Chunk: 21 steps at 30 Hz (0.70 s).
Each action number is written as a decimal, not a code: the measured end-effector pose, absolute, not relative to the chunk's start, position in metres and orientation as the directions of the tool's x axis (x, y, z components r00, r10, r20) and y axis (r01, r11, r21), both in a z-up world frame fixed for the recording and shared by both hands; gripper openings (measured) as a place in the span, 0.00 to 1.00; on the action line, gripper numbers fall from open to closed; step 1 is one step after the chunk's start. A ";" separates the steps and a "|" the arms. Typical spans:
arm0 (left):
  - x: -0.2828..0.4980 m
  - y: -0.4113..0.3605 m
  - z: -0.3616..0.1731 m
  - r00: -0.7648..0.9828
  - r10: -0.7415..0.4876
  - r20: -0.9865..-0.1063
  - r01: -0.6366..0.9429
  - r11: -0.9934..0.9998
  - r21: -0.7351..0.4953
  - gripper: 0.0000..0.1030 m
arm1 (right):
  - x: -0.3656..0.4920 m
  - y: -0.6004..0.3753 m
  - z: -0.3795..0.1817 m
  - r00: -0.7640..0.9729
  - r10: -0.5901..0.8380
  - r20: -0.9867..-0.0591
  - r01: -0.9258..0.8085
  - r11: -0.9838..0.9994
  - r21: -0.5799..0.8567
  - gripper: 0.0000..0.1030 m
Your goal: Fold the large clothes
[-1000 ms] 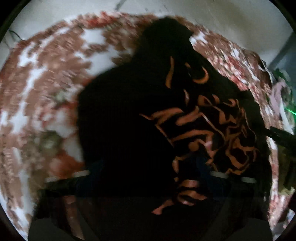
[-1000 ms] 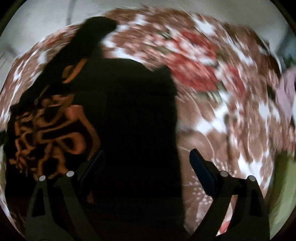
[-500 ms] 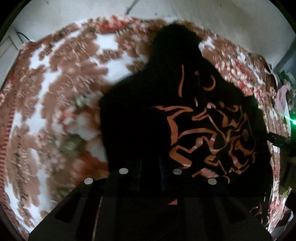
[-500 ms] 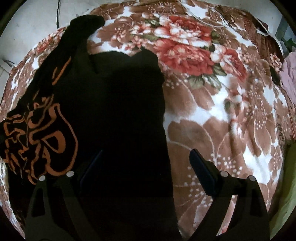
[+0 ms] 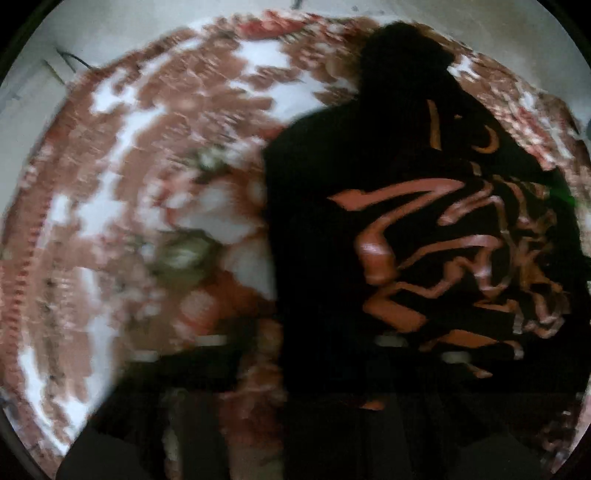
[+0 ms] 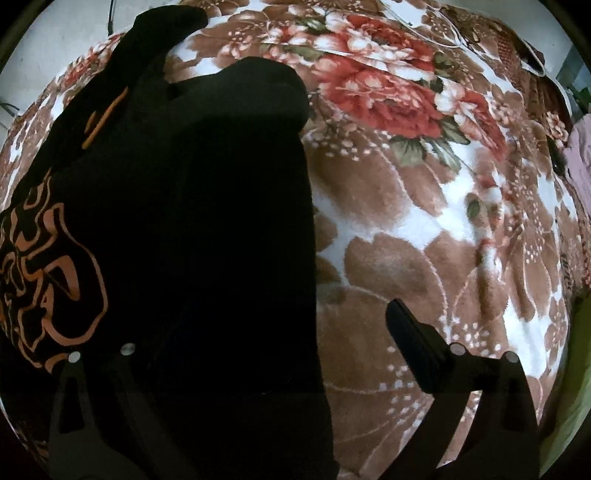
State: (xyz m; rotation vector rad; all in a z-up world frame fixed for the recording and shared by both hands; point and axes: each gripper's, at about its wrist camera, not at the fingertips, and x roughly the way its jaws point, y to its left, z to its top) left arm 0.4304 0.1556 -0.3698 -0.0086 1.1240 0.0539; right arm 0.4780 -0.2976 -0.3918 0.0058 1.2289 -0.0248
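Between our right gripper (image 6: 280,354) fingers we see the right-hand edge of the black fabric garment with the orange swirl print (image 6: 207,229). Jaws are wide and opening further; the right finger (image 6: 413,347) hangs over bare blanket, while the left finger is dark against the cloth and hard to separate from it. Pads are not pressing on anything we can make out.

Left gripper (image 5: 295,354): frame is motion-blurred and dark at the bottom. Jaws are opening. We make out pale pin marks on both sides, and the garment (image 5: 317,236) edge runs down between them. No visible pinch on the cloth, though blur limits what we can say.

Garment lies flat on the brown-and-white plush blanket with red flowers (image 6: 399,236), which covers a bed. In the right wrist view it fills the left half of the frame, with the orange print (image 6: 48,280) at far left and a narrower dark part (image 6: 162,33) reaching up toward the far end of the blanket. In the left wrist view the same print (image 5: 461,258) sits at right, with the blanket (image 5: 122,229) showing at left.

Beyond the blanket: a pale wall (image 6: 62,40) at top left of the right wrist view, a pinkish fabric (image 6: 580,158) at the right border, and a yellow-green strip (image 6: 576,380) at lower right. We can't identify either one.
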 end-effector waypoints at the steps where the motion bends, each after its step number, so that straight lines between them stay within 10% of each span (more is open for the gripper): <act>1: 0.427 0.160 -0.366 0.451 0.046 -0.892 -0.058 0.998 0.022 0.82 | 0.477 -0.299 -0.388 0.336 -0.006 -0.942 0.038 0.999 0.007 0.95; 10: 0.422 0.125 -0.296 0.610 -0.041 -0.791 0.025 0.999 -0.032 0.95 | 0.485 -0.212 -0.300 0.543 0.028 -0.840 -0.123 0.991 -0.046 0.95; 21: 0.443 0.031 -0.367 0.596 0.059 -0.801 0.126 0.978 0.166 0.95 | 0.509 -0.212 -0.379 0.512 -0.132 -0.849 0.027 0.990 -0.137 0.95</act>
